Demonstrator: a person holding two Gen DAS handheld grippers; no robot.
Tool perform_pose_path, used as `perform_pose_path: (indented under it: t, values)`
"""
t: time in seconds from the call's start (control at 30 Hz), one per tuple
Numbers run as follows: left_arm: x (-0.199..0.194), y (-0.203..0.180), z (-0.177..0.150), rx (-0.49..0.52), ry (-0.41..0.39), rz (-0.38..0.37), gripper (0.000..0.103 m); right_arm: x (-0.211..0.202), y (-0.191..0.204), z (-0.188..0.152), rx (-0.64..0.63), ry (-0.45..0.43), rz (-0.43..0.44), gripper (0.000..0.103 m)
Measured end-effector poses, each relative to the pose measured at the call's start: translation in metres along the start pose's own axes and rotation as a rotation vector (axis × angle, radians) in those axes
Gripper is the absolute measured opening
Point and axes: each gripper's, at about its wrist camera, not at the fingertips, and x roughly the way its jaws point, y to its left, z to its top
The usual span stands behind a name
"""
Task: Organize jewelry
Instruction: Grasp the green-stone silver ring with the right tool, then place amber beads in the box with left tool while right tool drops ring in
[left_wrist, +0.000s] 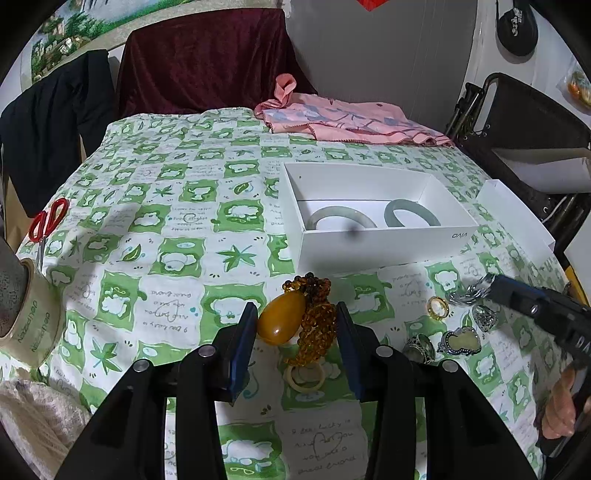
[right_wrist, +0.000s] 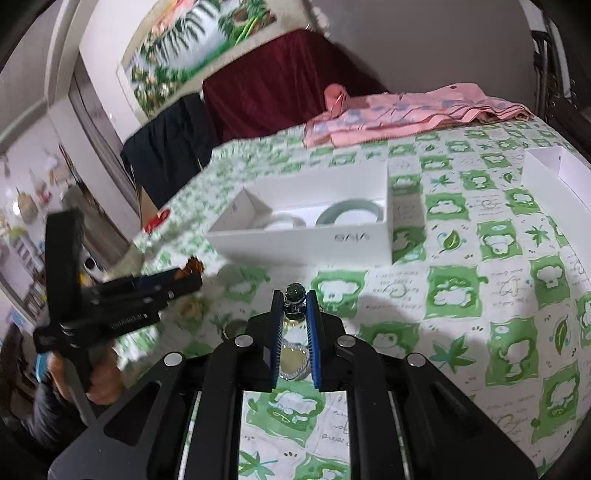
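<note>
Holding two jade bangles (left_wrist: 341, 218) side by side, the open white box (left_wrist: 373, 236) sits on the green-checked tablecloth (left_wrist: 166, 221). Right gripper (right_wrist: 294, 302) is clamped on a silver ring (right_wrist: 295, 300); left gripper (left_wrist: 295, 317), partly closed, straddles an amber pendant with beads (left_wrist: 295, 317) on the cloth.

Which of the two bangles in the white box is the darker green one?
The darker bangle lies at the box's right end in the left wrist view; the bangle beside it is paler, almost whitish.
</note>
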Motion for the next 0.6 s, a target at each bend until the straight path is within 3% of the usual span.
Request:
perform_pose_path:
  t: [0.4,0.6]
  values:
    - [-0.006,0.001,0.003,-0.006,-0.025,-0.003,0.043,-0.006,-0.006,0.003,0.019,-0.031,-0.012,0.012]
    - [-0.015,-0.001,0.02,0.002,-0.057,-0.017,0.043,-0.016,-0.007,0.013,0.034,-0.063,0.0,0.012]
